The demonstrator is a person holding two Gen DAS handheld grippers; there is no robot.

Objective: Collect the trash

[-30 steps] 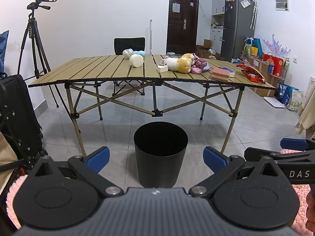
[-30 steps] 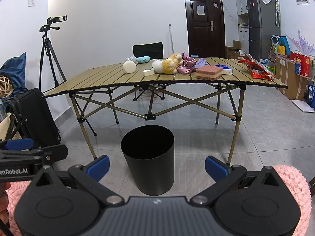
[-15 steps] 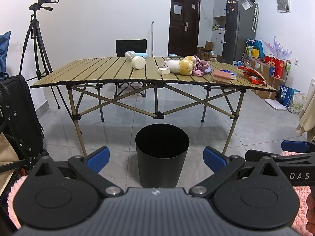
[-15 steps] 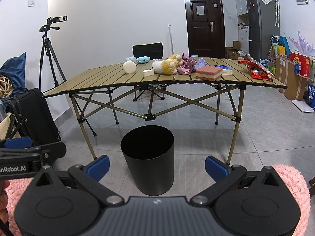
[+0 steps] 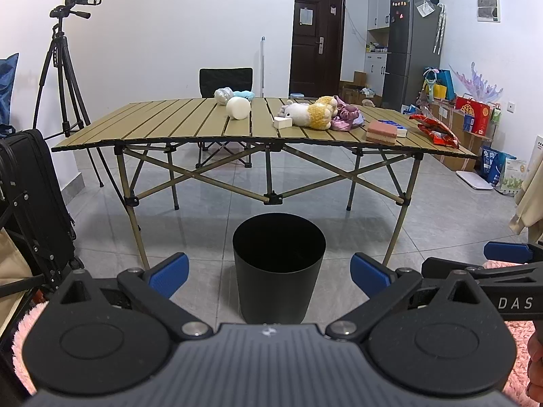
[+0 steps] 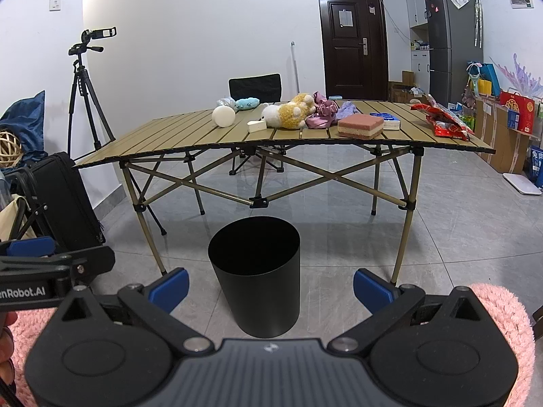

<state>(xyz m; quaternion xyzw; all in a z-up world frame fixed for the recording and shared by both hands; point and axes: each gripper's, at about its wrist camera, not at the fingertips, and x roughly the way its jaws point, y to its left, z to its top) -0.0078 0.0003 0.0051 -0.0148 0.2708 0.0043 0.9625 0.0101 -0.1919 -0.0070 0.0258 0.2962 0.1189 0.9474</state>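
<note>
Both tools, left tool [image 5: 269, 273] and right tool [image 6: 270, 283], hang empty with fingers spread apart, facing the black bin [image 5: 278, 268] on the floor (placed before the bench [image 5: 169, 129] to receive trash); red wrappers [image 5: 434, 129] lie at the bench's right end.

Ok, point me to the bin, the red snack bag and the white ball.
black bin [image 5: 279, 268], left wrist view, front wall below the rim.
red snack bag [image 6: 447, 122], right wrist view, middle of the crumpled foil.
white ball [image 6: 223, 116], right wrist view, centre of its face.
</note>
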